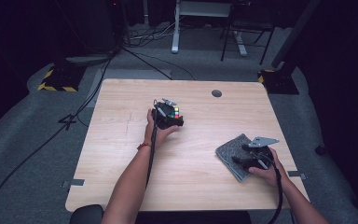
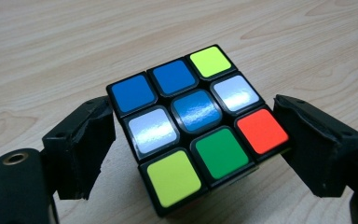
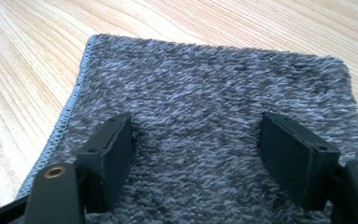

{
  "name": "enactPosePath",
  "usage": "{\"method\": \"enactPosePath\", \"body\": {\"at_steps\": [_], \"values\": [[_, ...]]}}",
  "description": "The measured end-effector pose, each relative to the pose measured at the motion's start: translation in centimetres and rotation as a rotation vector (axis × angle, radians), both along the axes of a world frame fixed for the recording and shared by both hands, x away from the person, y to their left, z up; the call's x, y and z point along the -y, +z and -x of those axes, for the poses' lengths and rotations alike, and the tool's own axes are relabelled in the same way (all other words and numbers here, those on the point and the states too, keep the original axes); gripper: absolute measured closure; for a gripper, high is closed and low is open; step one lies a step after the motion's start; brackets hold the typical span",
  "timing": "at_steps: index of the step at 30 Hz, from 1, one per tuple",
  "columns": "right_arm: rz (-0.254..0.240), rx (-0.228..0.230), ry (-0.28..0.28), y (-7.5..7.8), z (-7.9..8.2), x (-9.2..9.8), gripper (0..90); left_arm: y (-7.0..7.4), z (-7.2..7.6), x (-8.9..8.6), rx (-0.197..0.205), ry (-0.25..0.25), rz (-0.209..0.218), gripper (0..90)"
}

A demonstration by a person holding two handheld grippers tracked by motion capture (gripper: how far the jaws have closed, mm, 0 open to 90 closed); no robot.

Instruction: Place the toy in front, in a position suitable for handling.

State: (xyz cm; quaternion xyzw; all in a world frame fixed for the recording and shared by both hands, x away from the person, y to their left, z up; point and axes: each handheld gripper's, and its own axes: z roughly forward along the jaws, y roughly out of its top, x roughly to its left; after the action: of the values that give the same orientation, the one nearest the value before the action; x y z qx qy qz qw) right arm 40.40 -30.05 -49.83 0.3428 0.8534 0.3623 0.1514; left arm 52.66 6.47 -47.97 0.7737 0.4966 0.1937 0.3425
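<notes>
Forearms come in from the bottom edge of the high view. Right gripper sits lower right, hovering over the grey cloth; its own view shows the jaws spread wide above the fuzzy pile, nothing between them, pads not pressing the fabric as far as can be told. Left gripper is at frame centre, slightly left, around the puzzle cube.

In the left gripper view the cube sits dead centre on the wooden table, rotated so its corners, not its flat faces, point at the jaws. Left pad seems just at or touching the cube's left corner; right pad near the red tile's corner with a thin gap, hard to call. Jaws part open, bracketing the cube, no firm grip visible.

Risks, judged from this:
- closing on corners could spin the cube or squirt it out sideways; the glossy tiles look slippery
- uneven contact, one pad first, would likely shove the cube across the smooth table
- a layer might twist under pinch load
- right jaws dropping lower could snag the cloth pile and drag it toward the table's edge
</notes>
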Motion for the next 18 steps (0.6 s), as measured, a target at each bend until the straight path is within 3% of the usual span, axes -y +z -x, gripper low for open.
{"method": "enactPosePath", "body": {"at_steps": [8,10,18], "values": [[-0.003,0.0,0.0,-0.02,0.02,0.02,26.3,-0.11,-0.48,0.08,-0.008,-0.003,-0.012,18.8],[-0.003,0.002,0.0,-0.04,0.02,0.04,26.3,0.02,-0.32,-0.23,0.01,-0.023,-0.004,33.1],[-0.002,0.003,0.002,-0.04,0.02,0.05,26.3,-0.05,0.31,-0.83,0.014,-0.083,-0.006,33.8]]}}
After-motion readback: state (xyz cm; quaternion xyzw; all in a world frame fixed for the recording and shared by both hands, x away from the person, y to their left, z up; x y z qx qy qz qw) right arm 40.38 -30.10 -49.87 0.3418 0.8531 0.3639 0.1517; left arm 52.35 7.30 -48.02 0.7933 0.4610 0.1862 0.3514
